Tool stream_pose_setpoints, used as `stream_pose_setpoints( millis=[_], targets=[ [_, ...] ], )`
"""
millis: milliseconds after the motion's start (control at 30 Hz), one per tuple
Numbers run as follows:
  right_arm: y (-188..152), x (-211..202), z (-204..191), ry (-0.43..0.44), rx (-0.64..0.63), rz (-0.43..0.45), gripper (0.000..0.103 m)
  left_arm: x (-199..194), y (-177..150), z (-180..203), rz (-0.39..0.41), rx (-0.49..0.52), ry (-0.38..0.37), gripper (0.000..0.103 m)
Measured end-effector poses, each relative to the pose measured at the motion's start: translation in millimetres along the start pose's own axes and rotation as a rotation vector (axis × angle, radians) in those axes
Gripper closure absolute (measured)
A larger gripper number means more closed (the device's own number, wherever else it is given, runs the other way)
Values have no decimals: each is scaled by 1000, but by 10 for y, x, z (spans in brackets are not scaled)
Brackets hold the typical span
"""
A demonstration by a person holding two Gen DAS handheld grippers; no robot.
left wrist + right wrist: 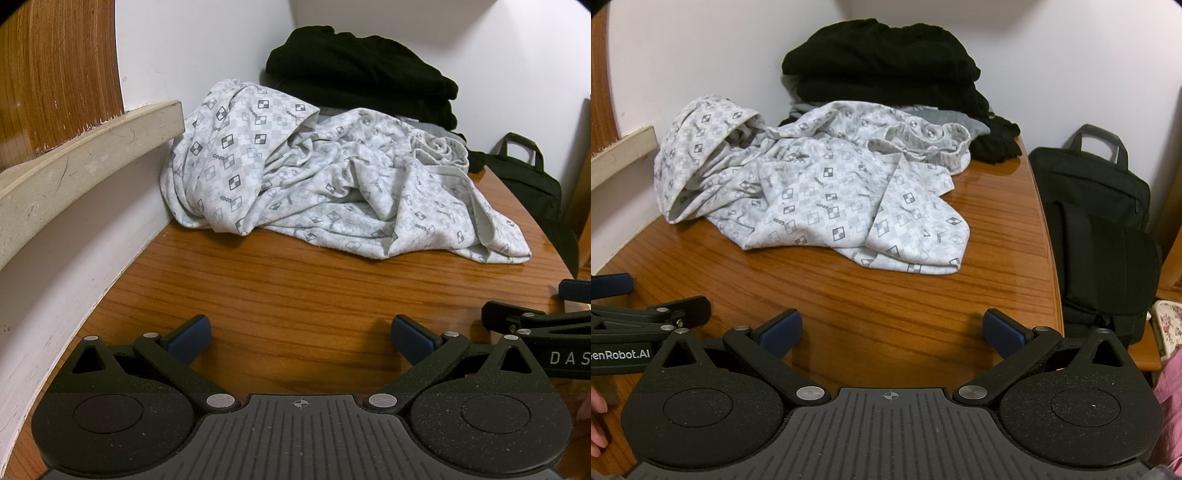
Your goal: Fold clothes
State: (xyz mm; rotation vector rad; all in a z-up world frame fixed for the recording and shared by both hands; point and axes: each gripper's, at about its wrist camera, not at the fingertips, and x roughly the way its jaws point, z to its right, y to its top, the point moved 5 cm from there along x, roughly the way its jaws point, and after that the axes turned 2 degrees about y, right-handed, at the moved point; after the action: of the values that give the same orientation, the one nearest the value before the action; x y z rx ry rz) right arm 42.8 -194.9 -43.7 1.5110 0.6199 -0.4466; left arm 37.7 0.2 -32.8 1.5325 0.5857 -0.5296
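While both grippers' fingers (190, 334) gape empty, patterned white garment (820, 195) lies crumpled on wooden table (886, 306)

Glossy wooden table (871, 306), bare wood right ahead of the fingers. Further out a crumpled white patterned garment (812, 192) is lying on it, black clothes pile (886, 62) behind that.

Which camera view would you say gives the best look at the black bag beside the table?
The right wrist view: the black bag shows whole there, handle included, standing beside the table. The left wrist view catches only its handle and upper part at the right edge.
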Motion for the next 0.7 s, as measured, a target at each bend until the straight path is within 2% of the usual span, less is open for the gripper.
stream_pose_setpoints(
  millis=[600,700],
  targets=[
    [-54,25,-6,9,-6,0,0,-1,-13,1,0,-2,3,0],
    [-64,28,-4,66,-47,-5,0,-3,-29,2,1,-5,8,0]
  ],
)
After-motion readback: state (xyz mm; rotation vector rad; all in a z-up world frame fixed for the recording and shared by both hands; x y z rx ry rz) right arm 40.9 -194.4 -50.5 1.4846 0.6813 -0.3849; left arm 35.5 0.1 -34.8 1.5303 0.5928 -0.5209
